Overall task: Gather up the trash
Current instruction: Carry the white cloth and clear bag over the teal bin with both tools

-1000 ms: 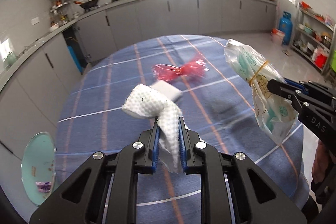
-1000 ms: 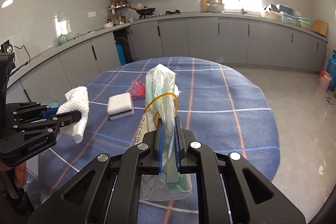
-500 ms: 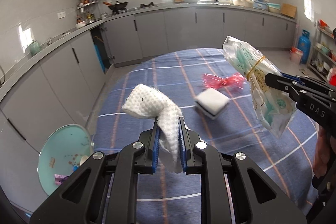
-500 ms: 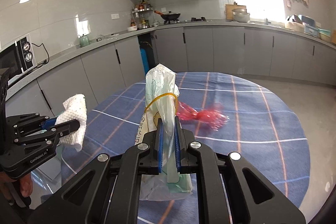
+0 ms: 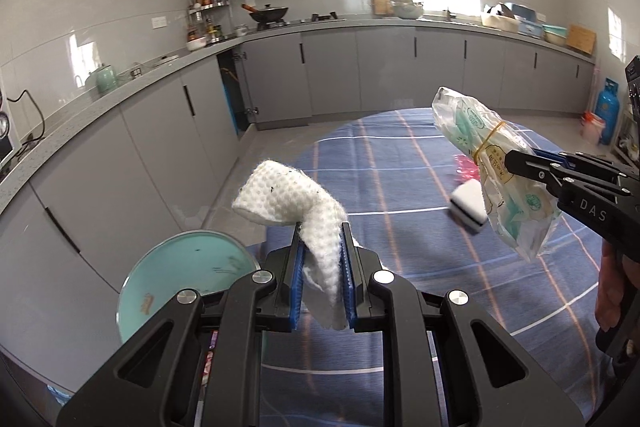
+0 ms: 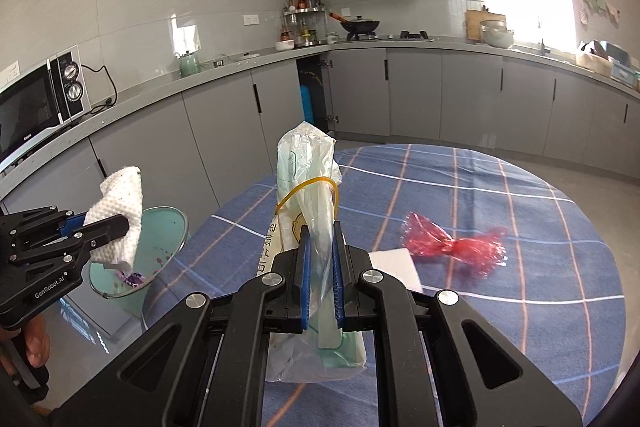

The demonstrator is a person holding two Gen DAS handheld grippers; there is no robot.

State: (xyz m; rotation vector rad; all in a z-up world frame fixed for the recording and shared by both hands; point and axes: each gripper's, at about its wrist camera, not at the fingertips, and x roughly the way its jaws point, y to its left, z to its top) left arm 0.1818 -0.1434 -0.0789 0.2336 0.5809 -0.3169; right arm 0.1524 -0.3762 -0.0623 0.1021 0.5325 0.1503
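Observation:
My left gripper [image 5: 322, 275] is shut on a crumpled white paper towel [image 5: 290, 201], held in the air near the table's left edge. That towel [image 6: 118, 211] hangs just over the rim of a teal trash bin [image 6: 160, 239]. My right gripper [image 6: 320, 279] is shut on a clear plastic bag [image 6: 308, 183] with green print and a yellow rubber band; the bag [image 5: 492, 171] shows at the right in the left wrist view. The bin [image 5: 180, 275] stands on the floor beside the table, lower left of my left gripper.
A round table with a blue checked cloth [image 6: 480, 227] carries a red plastic wrapper [image 6: 452, 247] and a white sponge with a dark underside [image 5: 468, 203]. Grey kitchen cabinets [image 5: 160, 147] run behind the bin. A person's hand [image 5: 612, 291] grips the right tool.
Both grippers have swung left with their loads, toward the table's edge. The teal bin has come closer and larger into view; the wrapper and sponge have slid to the right.

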